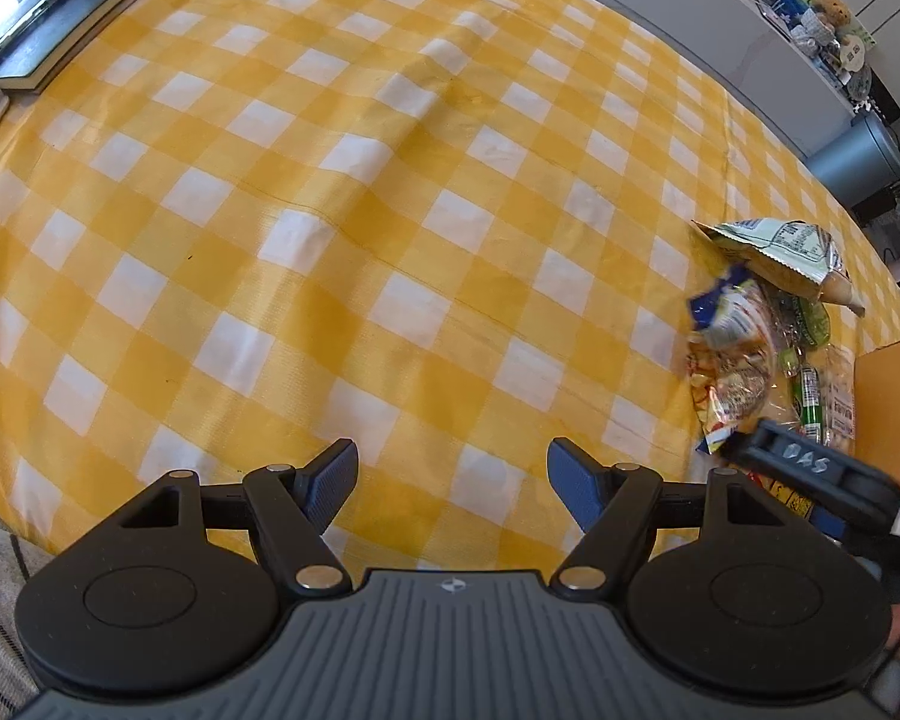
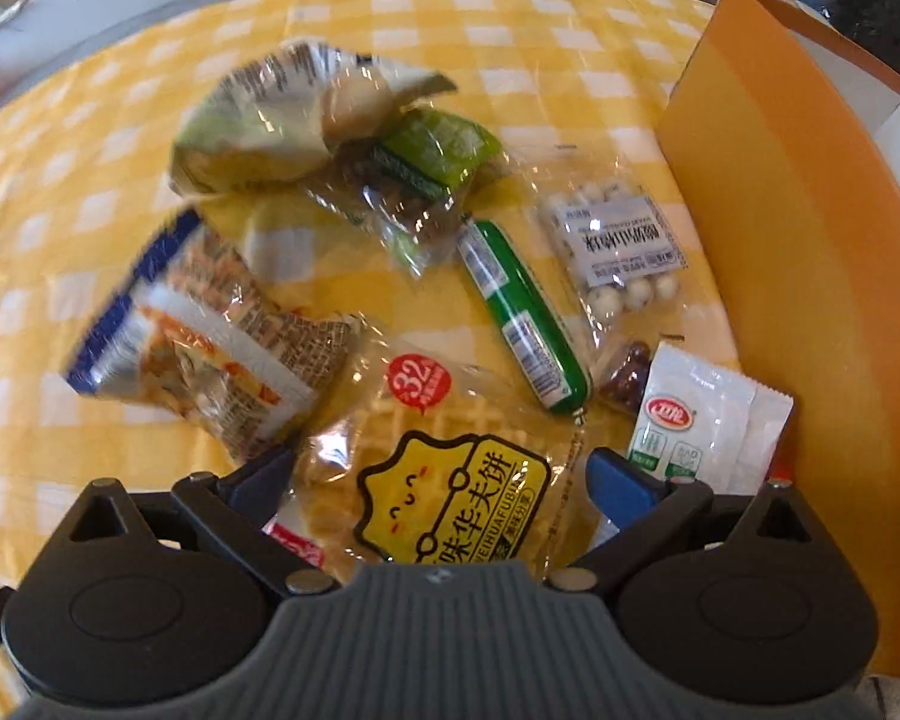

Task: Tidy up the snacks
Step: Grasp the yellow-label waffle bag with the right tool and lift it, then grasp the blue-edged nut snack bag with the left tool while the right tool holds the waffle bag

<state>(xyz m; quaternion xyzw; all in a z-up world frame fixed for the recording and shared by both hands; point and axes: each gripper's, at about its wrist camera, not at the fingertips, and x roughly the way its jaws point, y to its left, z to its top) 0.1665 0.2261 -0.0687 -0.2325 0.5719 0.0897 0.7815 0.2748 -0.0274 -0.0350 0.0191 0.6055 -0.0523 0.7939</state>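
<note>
The right gripper (image 2: pixel 438 483) stands with its blue-padded jaws spread wide, straddling the clear crinkly waffle packet with a yellow label (image 2: pixel 444 480) at the lower middle of the right wrist view; the pads do not appear to press on it.

That packet looks light, its film slippery, and the waffle inside is probably brittle, so a gentle pinch across its narrower width seems wiser than a hard squeeze.

Above it lie the green sausage-shaped stick (image 2: pixel 522 318), which looks firm and likely to roll, and a clear bag of white balls (image 2: pixel 615 252). The tall orange cardboard box (image 2: pixel 810 228) fills the right edge.

The left gripper (image 1: pixel 450 483) hangs released over bare yellow-and-white checked tablecloth (image 1: pixel 330 180), holding nothing.
</note>
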